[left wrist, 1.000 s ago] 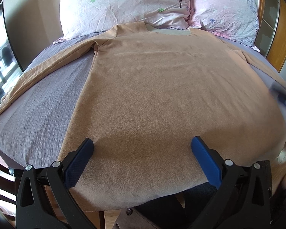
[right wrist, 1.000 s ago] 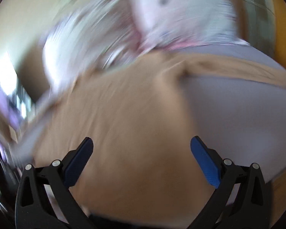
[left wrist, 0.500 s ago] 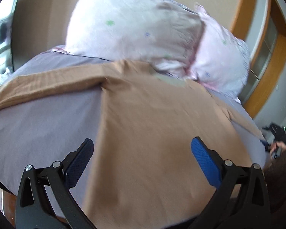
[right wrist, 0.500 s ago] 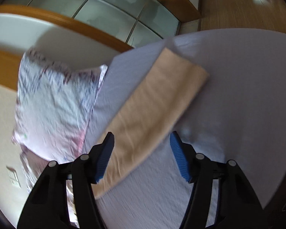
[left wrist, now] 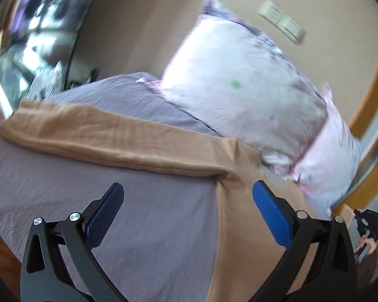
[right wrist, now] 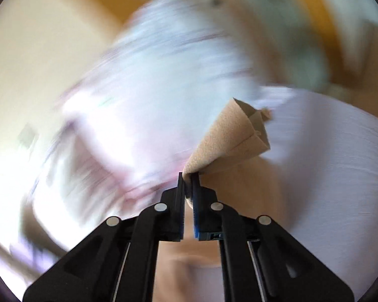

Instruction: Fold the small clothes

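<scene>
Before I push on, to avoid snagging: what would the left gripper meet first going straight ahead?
Probably the tan shirt's sleeve stretched across the grey sheet, just ahead of the open left gripper; depth is uncertain.

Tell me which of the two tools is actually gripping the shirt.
The right tool: shut on a tan shirt sleeve end. The left tool is open, holding nothing.

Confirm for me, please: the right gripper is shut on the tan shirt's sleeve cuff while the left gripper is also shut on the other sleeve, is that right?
Not quite. The left gripper is open and holds nothing, hovering over the grey sheet beside the tan shirt, as the left wrist view shows. The right gripper is indeed shut on the sleeve cuff.
</scene>
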`<state>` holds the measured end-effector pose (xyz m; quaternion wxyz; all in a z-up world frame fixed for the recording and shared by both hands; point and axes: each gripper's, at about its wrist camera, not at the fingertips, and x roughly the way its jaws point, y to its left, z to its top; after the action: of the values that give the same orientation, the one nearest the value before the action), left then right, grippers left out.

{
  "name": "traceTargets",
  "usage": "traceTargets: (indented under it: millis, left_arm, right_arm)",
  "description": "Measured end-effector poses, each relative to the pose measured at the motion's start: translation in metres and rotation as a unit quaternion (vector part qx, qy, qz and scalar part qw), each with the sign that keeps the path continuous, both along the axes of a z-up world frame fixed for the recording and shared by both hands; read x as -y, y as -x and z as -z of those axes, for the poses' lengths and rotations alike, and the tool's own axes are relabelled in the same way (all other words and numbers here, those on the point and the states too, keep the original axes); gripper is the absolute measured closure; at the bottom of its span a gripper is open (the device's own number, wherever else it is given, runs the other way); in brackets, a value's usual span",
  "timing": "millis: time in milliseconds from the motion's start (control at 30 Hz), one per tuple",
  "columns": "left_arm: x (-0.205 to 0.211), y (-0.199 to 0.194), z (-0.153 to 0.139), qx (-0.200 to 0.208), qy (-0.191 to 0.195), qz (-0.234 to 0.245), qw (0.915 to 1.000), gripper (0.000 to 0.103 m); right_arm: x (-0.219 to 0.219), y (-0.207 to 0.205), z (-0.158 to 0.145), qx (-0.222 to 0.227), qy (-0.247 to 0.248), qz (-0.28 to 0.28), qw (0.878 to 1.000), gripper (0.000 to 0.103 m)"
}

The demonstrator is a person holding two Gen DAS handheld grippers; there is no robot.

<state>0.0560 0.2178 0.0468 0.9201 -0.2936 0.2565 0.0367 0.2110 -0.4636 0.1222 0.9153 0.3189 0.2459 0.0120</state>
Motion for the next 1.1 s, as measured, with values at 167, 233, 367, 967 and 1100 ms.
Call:
traceTargets:
  millis: [167, 233, 367, 967, 1100]
  left_arm:
    - [-0.028, 0.008, 0.014, -0.002, 0.064, -0.038, 0.9972, 0.001]
    - [-0.037, 0.015, 0.017, 0.001, 0.076, -0.052, 0.9958, 0.001]
    - [-0.068, 0.026, 0.026, -0.020, 0.094, -0.099, 0.9904, 0.001]
    - [-0.190, 0.025, 0.058, -0.071, 0.231, -0.229, 0.9427, 0.065]
    - [-0.191, 0.013, 0.052, -0.083, 0.203, -0.213, 0.9522, 0.095]
  right_arm:
    - [-0.204, -0.049, -0.007, 0.024, 0.051, -0.248, 0.967, 0.098]
    - [-0.275, -0.059, 0.019, -0.014, 0.070, -0.326, 0.943, 0.097]
    - [-0.352, -0.065, 0.082, -0.142, 0.082, -0.436, 0.885, 0.079]
    - [-0.232, -0.034, 0.065, -0.078, 0.020, -0.326, 0.942, 0.023]
    - [-0.228, -0.023, 0.058, -0.064, 0.028, -0.336, 0.939, 0.021]
